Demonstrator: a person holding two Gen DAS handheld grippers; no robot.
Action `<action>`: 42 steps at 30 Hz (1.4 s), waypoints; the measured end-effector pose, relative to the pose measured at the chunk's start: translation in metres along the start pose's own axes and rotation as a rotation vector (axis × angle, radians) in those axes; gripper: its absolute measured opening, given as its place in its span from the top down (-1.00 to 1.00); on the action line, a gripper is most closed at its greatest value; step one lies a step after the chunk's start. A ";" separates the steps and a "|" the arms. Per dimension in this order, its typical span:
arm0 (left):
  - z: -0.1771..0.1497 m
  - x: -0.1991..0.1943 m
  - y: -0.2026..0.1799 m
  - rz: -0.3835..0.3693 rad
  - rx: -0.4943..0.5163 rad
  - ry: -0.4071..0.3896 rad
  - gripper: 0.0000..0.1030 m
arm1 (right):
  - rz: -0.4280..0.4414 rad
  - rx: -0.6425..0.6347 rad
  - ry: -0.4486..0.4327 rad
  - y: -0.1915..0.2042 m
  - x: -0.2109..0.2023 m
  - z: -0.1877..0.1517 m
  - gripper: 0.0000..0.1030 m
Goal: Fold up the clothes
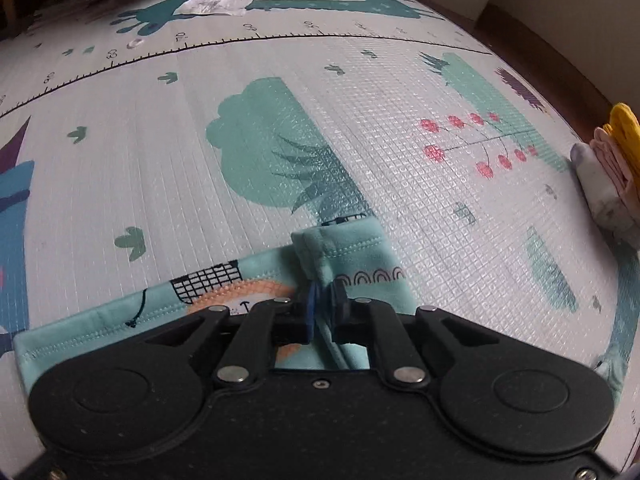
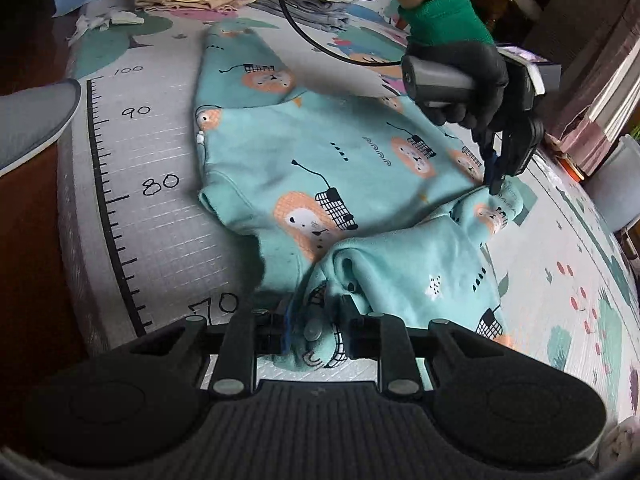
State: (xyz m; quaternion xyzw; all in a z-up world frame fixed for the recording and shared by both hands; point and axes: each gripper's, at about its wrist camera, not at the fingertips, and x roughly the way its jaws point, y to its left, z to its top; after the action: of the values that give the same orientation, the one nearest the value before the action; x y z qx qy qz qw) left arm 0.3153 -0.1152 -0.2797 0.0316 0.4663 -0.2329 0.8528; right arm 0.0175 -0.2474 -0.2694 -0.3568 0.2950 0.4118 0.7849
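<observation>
Jaws of the left gripper (image 1: 323, 300) and right gripper (image 2: 316, 316) each pinch a fold of the teal lion-print cotton garment (image 2: 320, 168) — spread between them on the patterned foam play mat (image 1: 360, 120).

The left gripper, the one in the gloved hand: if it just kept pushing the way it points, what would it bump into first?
The left gripper is clamped on the teal lion-print garment, pointing steeply down, so it would probably press cloth straight into the play mat; depth is unclear.

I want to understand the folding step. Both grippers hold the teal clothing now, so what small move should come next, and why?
Probably lift both pinched parts and carry them over the flat body of the teal garment. The left gripper and the right gripper are each shut on bunched fabric, while the rest lies spread on the play mat.
</observation>
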 end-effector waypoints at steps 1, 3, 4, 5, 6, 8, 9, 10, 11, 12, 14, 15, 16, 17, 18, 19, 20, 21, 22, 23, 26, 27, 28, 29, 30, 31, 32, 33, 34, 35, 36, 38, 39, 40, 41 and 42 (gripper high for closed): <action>-0.001 -0.005 -0.001 0.012 0.019 -0.015 0.84 | 0.000 0.000 0.000 0.000 0.000 0.000 0.50; -0.006 -0.025 -0.008 0.040 0.088 -0.070 0.74 | -0.002 -0.004 0.000 0.000 0.000 0.000 0.50; -0.009 -0.036 -0.014 0.053 0.139 -0.100 0.74 | -0.003 -0.010 0.000 0.001 0.000 0.000 0.50; -0.014 -0.045 -0.022 0.045 0.193 -0.113 0.74 | -0.003 -0.013 0.000 0.001 0.000 0.000 0.49; -0.020 -0.050 -0.028 -0.003 0.218 -0.101 0.74 | -0.002 -0.016 0.001 0.001 0.001 0.000 0.49; -0.037 -0.048 -0.037 -0.044 0.286 -0.063 0.74 | 0.000 -0.015 0.001 0.001 0.001 0.000 0.48; -0.046 -0.044 -0.040 -0.050 0.326 -0.041 0.74 | 0.001 -0.016 0.002 0.001 0.002 0.000 0.47; -0.056 -0.040 -0.044 -0.055 0.365 -0.018 0.74 | 0.003 -0.016 0.002 0.001 0.002 0.000 0.45; -0.066 -0.036 -0.047 -0.061 0.405 0.005 0.74 | 0.009 -0.015 0.004 0.001 0.002 0.000 0.45; -0.071 -0.033 -0.051 -0.060 0.435 0.026 0.73 | 0.015 -0.014 0.004 0.000 0.003 0.001 0.45; -0.063 -0.037 -0.060 -0.042 0.452 0.043 0.72 | 0.024 -0.008 0.004 -0.002 0.003 0.001 0.45; -0.057 -0.046 -0.068 -0.076 0.453 0.016 0.71 | 0.027 -0.005 0.005 -0.003 0.003 0.001 0.45; -0.051 -0.054 -0.078 -0.119 0.454 0.003 0.65 | 0.025 -0.002 0.003 -0.002 0.003 0.000 0.44; -0.044 -0.055 -0.089 -0.182 0.455 0.022 0.48 | 0.021 -0.003 0.000 -0.001 0.002 0.000 0.44; -0.038 -0.056 -0.100 -0.245 0.455 0.041 0.22 | 0.017 -0.004 -0.002 0.000 0.002 0.000 0.44; -0.033 -0.056 -0.111 -0.313 0.455 0.064 0.07 | 0.017 -0.004 -0.003 0.000 0.003 0.000 0.43; -0.029 -0.052 -0.123 -0.390 0.456 0.095 -0.03 | 0.017 -0.003 -0.004 0.000 0.003 0.000 0.43; -0.025 -0.046 -0.136 -0.453 0.461 0.124 -0.03 | 0.019 -0.001 -0.006 -0.001 0.003 0.000 0.43; -0.024 -0.039 -0.151 -0.477 0.485 0.147 -0.03 | 0.020 0.002 -0.008 -0.001 0.003 0.000 0.43; -0.024 -0.030 -0.165 -0.492 0.523 0.171 -0.03 | 0.019 0.005 -0.011 -0.001 0.003 -0.001 0.43; -0.027 -0.005 -0.207 -0.532 0.617 0.253 -0.03 | 0.017 0.009 -0.015 -0.001 0.003 -0.002 0.43; -0.029 0.003 -0.217 -0.537 0.645 0.274 -0.03 | 0.018 0.008 -0.016 -0.001 0.003 -0.002 0.42; -0.031 0.010 -0.227 -0.542 0.673 0.295 -0.03 | 0.018 0.007 -0.018 -0.001 0.003 -0.002 0.42; -0.034 0.016 -0.237 -0.546 0.697 0.317 -0.03 | 0.017 0.007 -0.020 -0.001 0.003 -0.003 0.43; -0.038 0.021 -0.244 -0.545 0.708 0.336 -0.03 | 0.015 0.006 -0.021 -0.001 0.003 -0.003 0.42; -0.042 0.026 -0.251 -0.535 0.721 0.349 -0.02 | 0.013 0.006 -0.022 -0.001 0.003 -0.003 0.42; -0.046 0.031 -0.256 -0.523 0.737 0.360 0.03 | 0.011 0.006 -0.023 0.000 0.003 -0.003 0.42; -0.049 0.033 -0.259 -0.512 0.757 0.357 0.06 | 0.009 0.005 -0.025 0.000 0.003 -0.003 0.42; -0.047 0.033 -0.261 -0.504 0.768 0.346 0.14 | 0.008 0.005 -0.026 0.000 0.003 -0.003 0.42; -0.046 0.032 -0.259 -0.491 0.759 0.344 0.62 | 0.008 0.007 -0.027 0.000 0.003 -0.004 0.42; -0.042 0.031 -0.254 -0.495 0.736 0.349 0.92 | 0.008 0.010 -0.028 -0.001 0.003 -0.004 0.42; -0.036 0.023 -0.244 -0.515 0.688 0.326 0.92 | 0.011 0.024 -0.028 -0.002 0.003 -0.004 0.42; -0.033 0.016 -0.238 -0.517 0.675 0.305 0.93 | 0.015 0.039 -0.028 -0.004 0.002 -0.004 0.41; -0.031 0.006 -0.232 -0.527 0.661 0.276 0.92 | 0.016 0.051 -0.029 -0.005 0.002 -0.005 0.40; -0.028 -0.004 -0.226 -0.538 0.647 0.247 0.93 | 0.014 0.055 -0.029 -0.004 0.001 -0.006 0.38; -0.025 -0.014 -0.219 -0.546 0.634 0.217 0.93 | 0.012 0.058 -0.030 -0.004 0.000 -0.007 0.37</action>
State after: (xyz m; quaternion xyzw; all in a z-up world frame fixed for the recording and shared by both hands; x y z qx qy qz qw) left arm 0.1951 -0.2982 -0.2465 0.1917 0.4499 -0.5770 0.6541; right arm 0.0197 -0.2543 -0.2721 -0.3257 0.2972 0.4132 0.7968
